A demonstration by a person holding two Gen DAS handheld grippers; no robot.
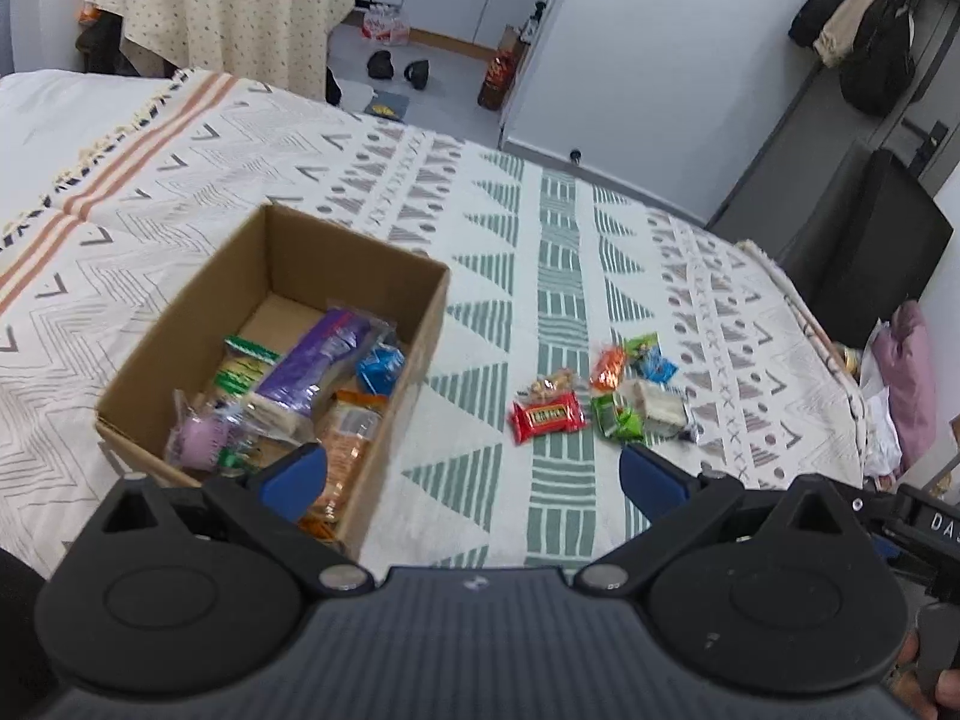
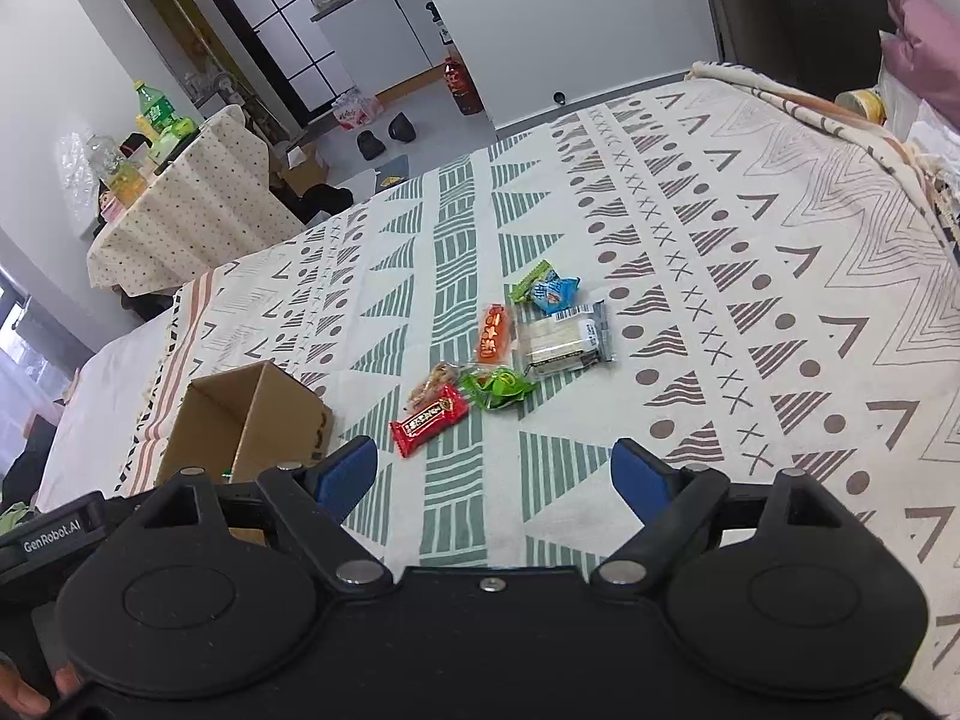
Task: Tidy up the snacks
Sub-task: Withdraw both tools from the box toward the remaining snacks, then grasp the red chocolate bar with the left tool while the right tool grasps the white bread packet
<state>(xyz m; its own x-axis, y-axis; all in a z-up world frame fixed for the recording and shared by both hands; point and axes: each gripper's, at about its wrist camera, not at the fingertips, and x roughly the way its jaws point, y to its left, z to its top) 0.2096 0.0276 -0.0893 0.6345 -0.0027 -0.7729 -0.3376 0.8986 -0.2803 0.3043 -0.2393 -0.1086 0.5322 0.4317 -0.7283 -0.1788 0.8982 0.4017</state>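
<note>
Patterned bedspread [image 2: 690,276] covers the bed where the work sits: a cardboard box [image 1: 384,372] already holds several packets, and a small cluster of loose snacks lies on the cloth well to its right. Both the left gripper [image 1: 474,471] and the right gripper [image 2: 495,471] hang above the cloth with jaws wide apart and nothing between them. The red snack bar [image 2: 429,420] lies nearest, touching a clear nut packet [image 2: 435,390] and close to a green wrapper [image 2: 498,387]. Closing on that huddle could pinch two wrappers or bunch the soft cloth, and slick foil may slip out on the way to the box.
</note>
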